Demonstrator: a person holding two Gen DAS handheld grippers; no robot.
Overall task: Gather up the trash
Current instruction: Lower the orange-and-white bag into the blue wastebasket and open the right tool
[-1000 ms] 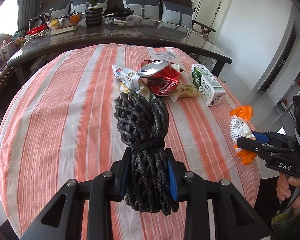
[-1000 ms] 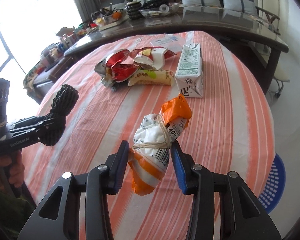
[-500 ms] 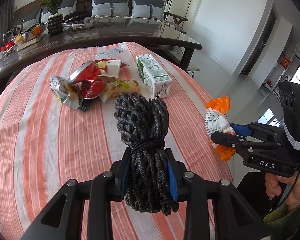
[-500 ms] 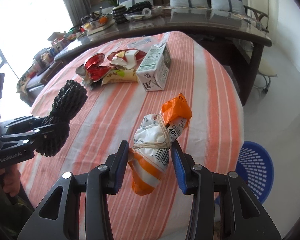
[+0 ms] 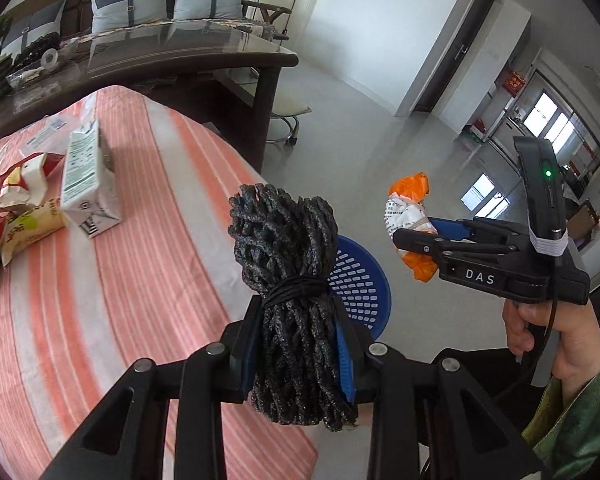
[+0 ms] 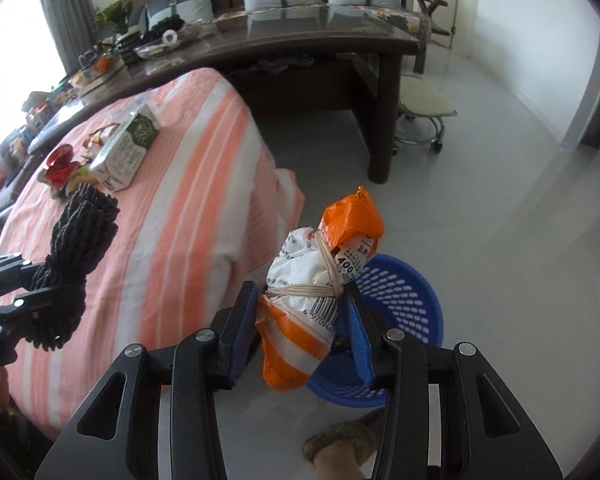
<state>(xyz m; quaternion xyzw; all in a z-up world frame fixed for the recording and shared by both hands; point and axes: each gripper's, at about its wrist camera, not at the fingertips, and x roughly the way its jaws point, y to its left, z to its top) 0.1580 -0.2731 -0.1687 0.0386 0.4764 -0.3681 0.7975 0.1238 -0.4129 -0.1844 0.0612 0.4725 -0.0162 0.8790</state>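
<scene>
Both hands have swung off the striped table (image 6: 188, 216) toward its floor-side edge, and now the blue basket (image 6: 412, 292) comes into view on the floor. Left hand-held gripper (image 5: 300, 344) pinches the black rope bundle (image 5: 288, 248) just over the table's edge; right hand-held gripper (image 6: 300, 320) clamps the tied orange-and-white bag (image 6: 320, 276) above the basket's rim. Carry-to-bin step, by the look of it. Next: centre each load over the basket, then let go. Milk carton (image 5: 84, 184) and wrappers (image 5: 16, 208) wait mid-table.
</scene>
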